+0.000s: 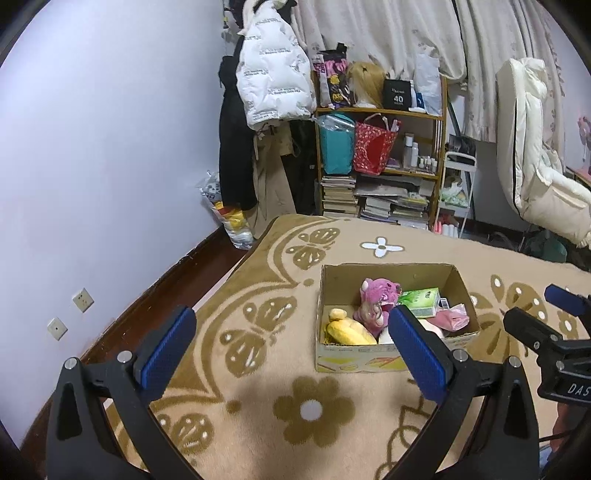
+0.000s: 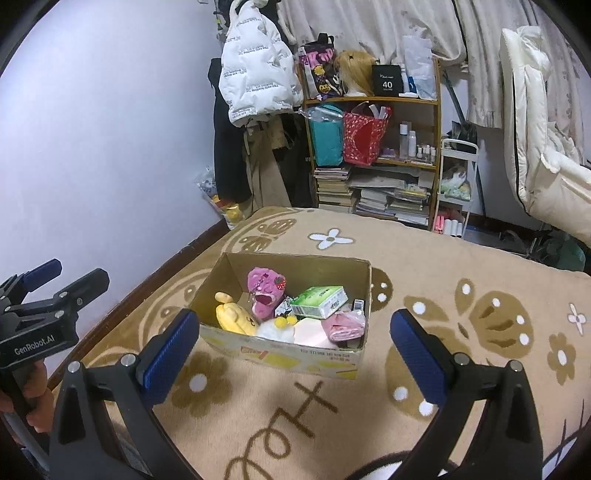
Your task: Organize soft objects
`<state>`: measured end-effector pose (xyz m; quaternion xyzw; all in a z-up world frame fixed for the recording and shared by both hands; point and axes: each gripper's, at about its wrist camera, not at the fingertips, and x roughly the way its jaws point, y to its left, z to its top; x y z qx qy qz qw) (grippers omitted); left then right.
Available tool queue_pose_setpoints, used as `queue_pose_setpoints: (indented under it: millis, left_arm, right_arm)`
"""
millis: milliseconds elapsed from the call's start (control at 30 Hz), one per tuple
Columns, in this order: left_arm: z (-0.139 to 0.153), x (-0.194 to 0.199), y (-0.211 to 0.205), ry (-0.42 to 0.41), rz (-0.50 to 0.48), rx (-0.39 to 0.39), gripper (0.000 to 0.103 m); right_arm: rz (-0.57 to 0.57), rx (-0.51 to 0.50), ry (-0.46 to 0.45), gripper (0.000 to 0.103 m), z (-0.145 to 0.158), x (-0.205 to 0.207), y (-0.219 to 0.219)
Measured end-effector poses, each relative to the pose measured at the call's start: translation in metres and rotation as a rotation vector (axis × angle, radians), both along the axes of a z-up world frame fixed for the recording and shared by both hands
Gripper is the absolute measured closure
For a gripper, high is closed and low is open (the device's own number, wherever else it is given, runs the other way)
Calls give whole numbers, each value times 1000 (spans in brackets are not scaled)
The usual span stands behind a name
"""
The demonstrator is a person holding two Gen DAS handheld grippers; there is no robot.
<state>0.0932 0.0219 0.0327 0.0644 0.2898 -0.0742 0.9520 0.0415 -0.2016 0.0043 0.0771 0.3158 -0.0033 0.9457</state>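
Presently held above patterned blanket (image 2: 424,258): left gripper (image 1: 291,338) and right gripper (image 2: 291,341), both spread wide, grasping nothing. Cardboard box (image 2: 364,269) ahead, containing pink plush (image 2: 264,291), yellow plush (image 2: 234,317), green tissue pack (image 2: 319,301), pink pouch (image 2: 343,326). Recommended: descend vertically, pinch one soft body mid-bulk, avoid box walls.

A lived-in bedroom of a home. Beige blanket (image 2: 424,258) with brown butterfly and flower pattern spread over a bed. Wooden shelf (image 2: 373,99) against the far wall, crammed with stacked books (image 2: 373,199), gift bags, cosmetic bottles (image 2: 408,142) and a blond wig (image 2: 354,70). White puffer jacket (image 2: 255,77) and dark coats hung beside it. Pale curtains (image 2: 388,29) above. Lilac wall (image 1: 92,147) with sockets (image 1: 83,300).
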Motion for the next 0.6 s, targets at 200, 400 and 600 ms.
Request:
queue_pose_setpoints:
  millis: [200,400,600]
  left_arm:
    - [-8,-14,4,13,-6,-5,0]
    - [-13,-19,1,1,-29,27,0]
    - [-23,-19,1,19,-39,20,0]
  right_arm:
    - [-8,-22,-30,0,-2,-17,2]
    - [-19,6,-22,0,-15,-27,-2]
    - [-34,35,-43,0,-24,-34,-8]
